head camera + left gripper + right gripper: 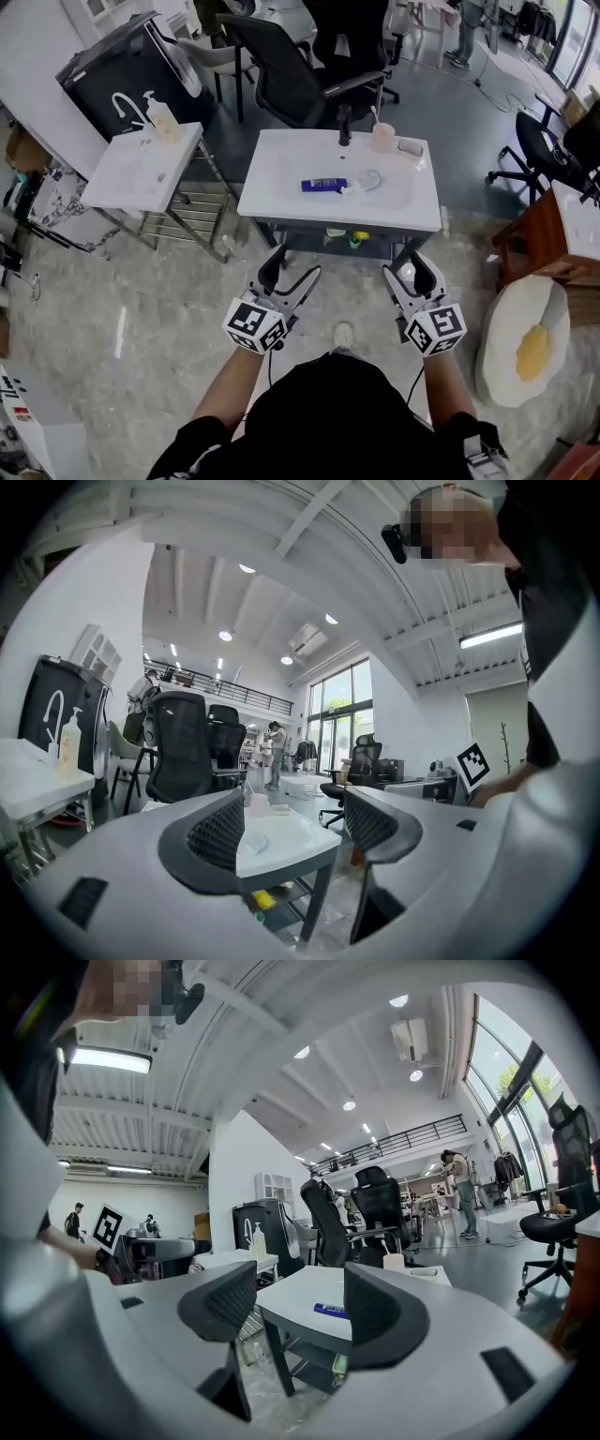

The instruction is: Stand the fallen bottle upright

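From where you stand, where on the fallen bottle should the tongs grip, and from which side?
Grip the fallen bottle across its blue-labelled middle, probably coming down from over the near edge of the white table. It lies flat, long axis left to right in the head view, so jaws straddling its narrow width should fit.

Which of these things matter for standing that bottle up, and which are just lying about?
For the job: fallen bottle, white table, left gripper, right gripper (both open, empty).
Lying about: pink cup, soap dispenser, office chair, egg cushion.
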`<state>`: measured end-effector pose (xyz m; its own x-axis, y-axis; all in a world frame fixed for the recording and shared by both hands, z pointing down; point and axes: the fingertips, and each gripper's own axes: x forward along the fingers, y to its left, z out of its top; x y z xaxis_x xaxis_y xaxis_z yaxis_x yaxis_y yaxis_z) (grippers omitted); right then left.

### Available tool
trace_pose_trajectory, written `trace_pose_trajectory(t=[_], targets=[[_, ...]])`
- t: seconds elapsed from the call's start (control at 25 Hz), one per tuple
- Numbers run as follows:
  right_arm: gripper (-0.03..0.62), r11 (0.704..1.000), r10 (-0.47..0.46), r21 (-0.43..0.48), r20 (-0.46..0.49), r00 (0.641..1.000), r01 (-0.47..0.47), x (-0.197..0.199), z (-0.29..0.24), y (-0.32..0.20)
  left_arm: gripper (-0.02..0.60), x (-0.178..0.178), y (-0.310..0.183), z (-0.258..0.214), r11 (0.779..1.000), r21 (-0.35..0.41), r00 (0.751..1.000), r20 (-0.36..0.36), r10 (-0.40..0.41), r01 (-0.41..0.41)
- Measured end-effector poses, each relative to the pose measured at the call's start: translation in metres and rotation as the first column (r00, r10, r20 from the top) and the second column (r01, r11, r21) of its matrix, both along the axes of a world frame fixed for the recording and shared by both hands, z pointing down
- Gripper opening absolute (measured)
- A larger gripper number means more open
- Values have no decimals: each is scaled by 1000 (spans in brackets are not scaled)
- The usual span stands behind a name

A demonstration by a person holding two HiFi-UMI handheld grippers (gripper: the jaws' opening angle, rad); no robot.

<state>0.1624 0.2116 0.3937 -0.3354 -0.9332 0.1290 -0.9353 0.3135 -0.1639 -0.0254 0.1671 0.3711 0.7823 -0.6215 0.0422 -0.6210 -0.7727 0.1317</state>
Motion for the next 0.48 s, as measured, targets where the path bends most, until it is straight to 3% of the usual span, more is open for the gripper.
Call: trace_pose_trajectory(t=[0.2,0.48], targets=[[296,999,-47,9,-6,999,47,25,-1,-66,336,17,-60,-13,999,23,999,7,-39,39],[284,993,-121,-10,5,993,121,36,5,-119,336,33,-98,7,996,-32,996,8,-86,86]])
